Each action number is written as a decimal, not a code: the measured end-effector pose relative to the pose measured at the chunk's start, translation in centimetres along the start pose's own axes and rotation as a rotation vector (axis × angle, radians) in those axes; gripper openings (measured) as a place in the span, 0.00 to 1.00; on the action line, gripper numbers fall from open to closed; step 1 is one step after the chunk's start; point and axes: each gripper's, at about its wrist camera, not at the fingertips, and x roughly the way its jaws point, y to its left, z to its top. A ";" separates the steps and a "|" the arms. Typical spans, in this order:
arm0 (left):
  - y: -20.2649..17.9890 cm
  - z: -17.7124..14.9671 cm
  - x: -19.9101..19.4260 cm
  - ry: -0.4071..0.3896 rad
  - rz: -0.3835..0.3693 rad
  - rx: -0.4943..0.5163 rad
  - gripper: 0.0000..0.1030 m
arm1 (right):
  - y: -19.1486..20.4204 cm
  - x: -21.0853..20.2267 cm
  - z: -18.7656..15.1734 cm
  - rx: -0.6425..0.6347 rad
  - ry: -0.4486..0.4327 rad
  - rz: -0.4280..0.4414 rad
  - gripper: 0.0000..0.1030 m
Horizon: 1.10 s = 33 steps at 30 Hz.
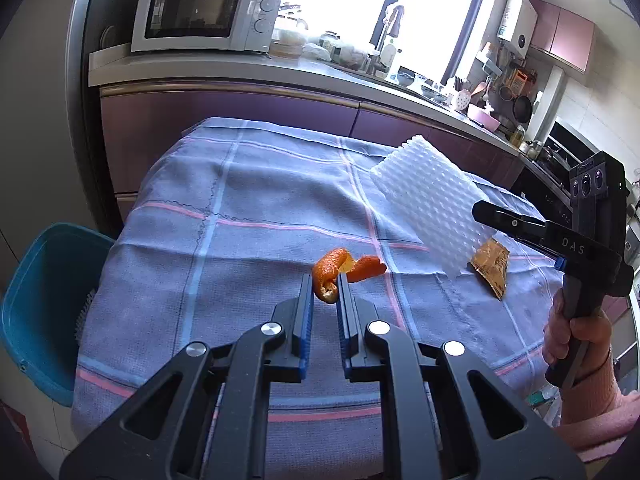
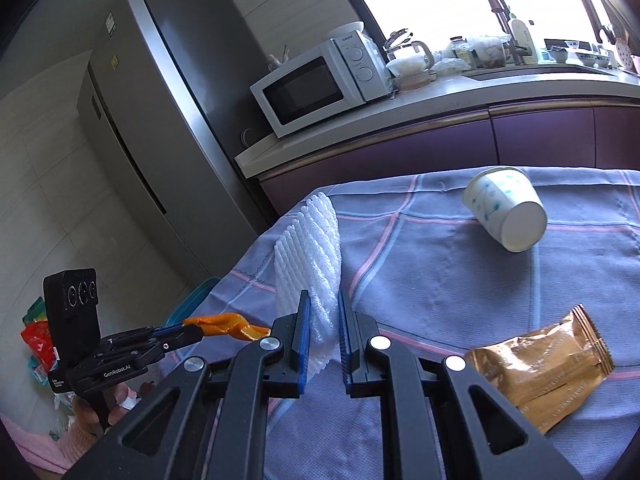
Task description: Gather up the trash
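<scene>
Upright, foam sheet (image 2: 316, 264) lengthwise forward

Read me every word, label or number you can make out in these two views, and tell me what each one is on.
"DAS": on the right claw body.
"GenRobot.AI": on the left claw body.
Microwave brand above its dials: too small to read.
Gold wrapper print: blurred.
Fridge stickers: unreadable.
Small label beside "GenRobot.AI": too small.
</scene>
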 end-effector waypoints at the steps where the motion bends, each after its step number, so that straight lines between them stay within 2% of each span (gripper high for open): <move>1: 0.4 -0.1 -0.3 -0.004 0.004 -0.008 0.12 | 0.4 0.3 0.0 -0.006 0.006 0.007 0.11; 20: 8.2 -1.3 -6.3 -0.088 0.134 -0.145 0.11 | 7.8 6.8 0.7 -0.118 0.108 0.144 0.11; 33: 13.7 -1.9 -10.0 -0.145 0.255 -0.244 0.12 | 12.6 11.2 1.4 -0.182 0.181 0.238 0.11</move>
